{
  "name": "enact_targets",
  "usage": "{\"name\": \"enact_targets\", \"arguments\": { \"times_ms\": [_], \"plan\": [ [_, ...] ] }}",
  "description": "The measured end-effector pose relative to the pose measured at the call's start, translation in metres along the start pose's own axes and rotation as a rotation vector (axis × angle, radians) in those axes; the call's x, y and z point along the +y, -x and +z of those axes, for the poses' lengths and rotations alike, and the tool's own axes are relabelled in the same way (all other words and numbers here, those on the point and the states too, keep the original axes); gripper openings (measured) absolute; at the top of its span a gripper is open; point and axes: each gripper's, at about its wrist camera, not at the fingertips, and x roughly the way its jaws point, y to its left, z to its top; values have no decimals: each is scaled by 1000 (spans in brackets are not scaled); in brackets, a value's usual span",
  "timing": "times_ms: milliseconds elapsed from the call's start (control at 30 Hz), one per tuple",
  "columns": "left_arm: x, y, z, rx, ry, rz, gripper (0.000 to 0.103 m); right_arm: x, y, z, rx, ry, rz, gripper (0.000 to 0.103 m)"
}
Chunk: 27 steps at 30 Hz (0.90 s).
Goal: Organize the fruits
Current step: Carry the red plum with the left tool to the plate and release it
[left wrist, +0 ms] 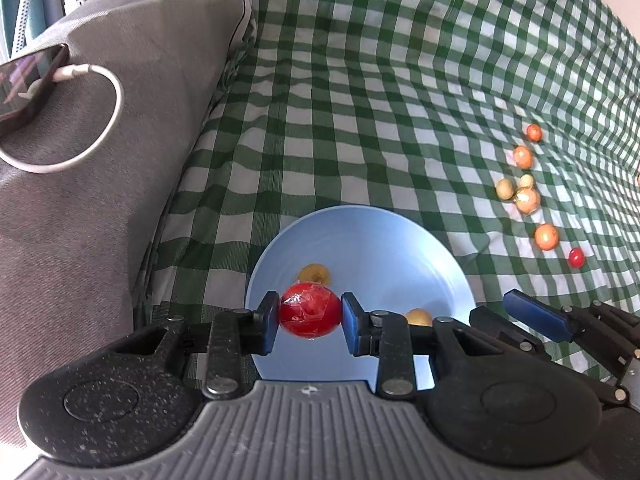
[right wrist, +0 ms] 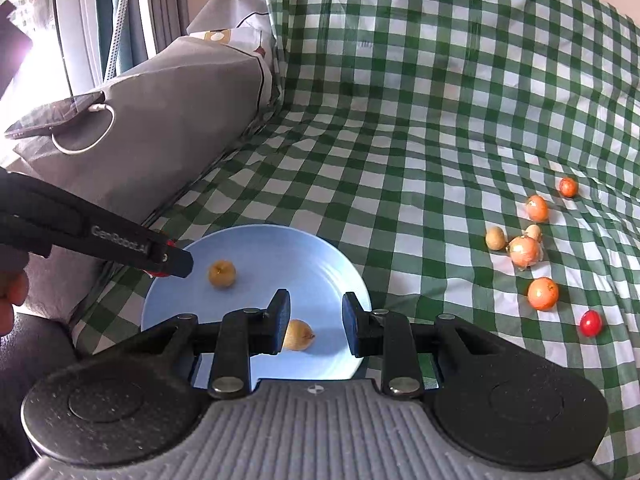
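Note:
My left gripper (left wrist: 309, 316) is shut on a red fruit (left wrist: 309, 315) wrapped in clear film, held over the light blue plate (left wrist: 392, 252). Two yellow fruits (left wrist: 314, 274) lie on the plate. In the right wrist view the left gripper (right wrist: 168, 262) reaches over the plate's (right wrist: 288, 248) left rim, with a bit of the red fruit showing. My right gripper (right wrist: 316, 322) is open and empty above the plate's near side, beside a yellow fruit (right wrist: 299, 335); another yellow fruit (right wrist: 222, 274) lies farther in. Several orange, yellow and red fruits (right wrist: 524, 250) lie on the cloth to the right.
A green-and-white checked cloth (right wrist: 400, 140) covers the surface. A grey cushion (right wrist: 168, 112) stands at the left with a phone (right wrist: 52, 118) and white cable on top. A small red fruit (right wrist: 591, 323) is nearest the right edge.

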Motion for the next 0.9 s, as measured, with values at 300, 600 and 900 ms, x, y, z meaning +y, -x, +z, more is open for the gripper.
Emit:
{"name": "enact_targets", "arguments": {
  "times_ms": [300,600,900],
  "plan": [
    [0,-17,1,29,-9,14,37,4,-16,2,23,3,14,30],
    [1,-38,2,59,-49,44,48,5,-33,1,59,33,39,30],
    [-12,11,-3,-39,-92,31,103,-3,-13,10,54,48,73,89]
  ]
}}
